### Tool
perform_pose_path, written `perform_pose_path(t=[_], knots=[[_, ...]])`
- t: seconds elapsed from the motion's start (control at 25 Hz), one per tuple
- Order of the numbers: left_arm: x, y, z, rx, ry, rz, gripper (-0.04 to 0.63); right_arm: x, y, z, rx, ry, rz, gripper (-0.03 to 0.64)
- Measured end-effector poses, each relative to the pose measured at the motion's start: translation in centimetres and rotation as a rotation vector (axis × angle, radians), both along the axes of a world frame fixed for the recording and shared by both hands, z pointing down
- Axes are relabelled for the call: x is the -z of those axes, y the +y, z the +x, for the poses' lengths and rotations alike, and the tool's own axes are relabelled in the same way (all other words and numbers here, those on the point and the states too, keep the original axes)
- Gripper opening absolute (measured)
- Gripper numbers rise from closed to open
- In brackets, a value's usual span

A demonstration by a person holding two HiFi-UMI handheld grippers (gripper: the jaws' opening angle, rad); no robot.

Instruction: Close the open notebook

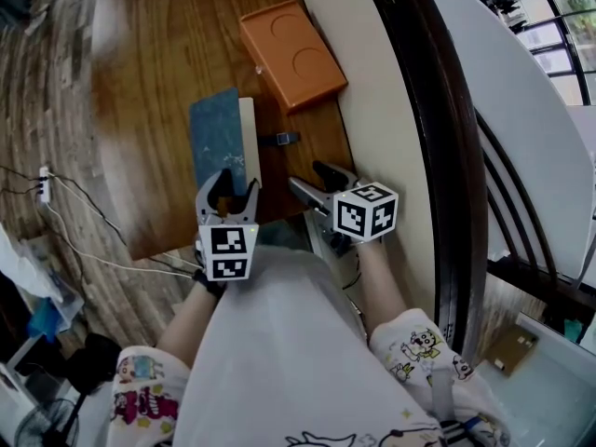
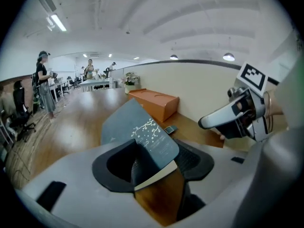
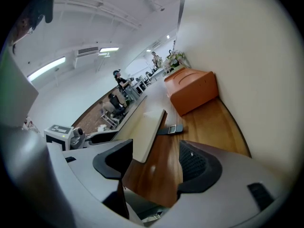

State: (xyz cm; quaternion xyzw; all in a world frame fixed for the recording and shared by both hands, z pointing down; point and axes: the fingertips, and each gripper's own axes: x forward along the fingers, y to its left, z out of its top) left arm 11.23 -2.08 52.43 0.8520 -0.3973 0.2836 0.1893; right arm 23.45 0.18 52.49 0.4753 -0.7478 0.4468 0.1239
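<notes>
A blue notebook (image 1: pixel 220 143) lies on the wooden table (image 1: pixel 149 82), its cover with a white flower print (image 2: pixel 142 132) down over the cream pages (image 3: pixel 147 132). My left gripper (image 1: pixel 233 186) is at the book's near end. In the left gripper view that gripper (image 2: pixel 154 163) has the book's near corner between its jaws, which stand apart without pressing on it. My right gripper (image 1: pixel 317 180) hovers open to the right of the book, and in its own view nothing but bare table lies between its pads (image 3: pixel 154 163).
An orange box (image 1: pixel 291 52) stands farther along the table against the cream wall (image 1: pixel 382 110). A small dark strap (image 1: pixel 282 139) lies just right of the notebook. The table's near edge (image 1: pixel 186 242) is under my hands. Cables (image 1: pixel 74 222) run over the floor at left.
</notes>
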Motion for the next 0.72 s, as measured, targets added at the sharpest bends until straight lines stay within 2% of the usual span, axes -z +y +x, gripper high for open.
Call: perform_pose_path(t=[0.48,0.72], knots=[[-3.4,0.9,2.0,-0.090,-0.189,0.064,0.247,-0.7,1.6,1.0,-0.035,-0.010,-0.019,0.302],[-4.4,1.4,2.5,-0.140,-0.236,0.059,0.249,-0.8,1.6,1.3,-0.050,-0.012,-0.019,0.302]])
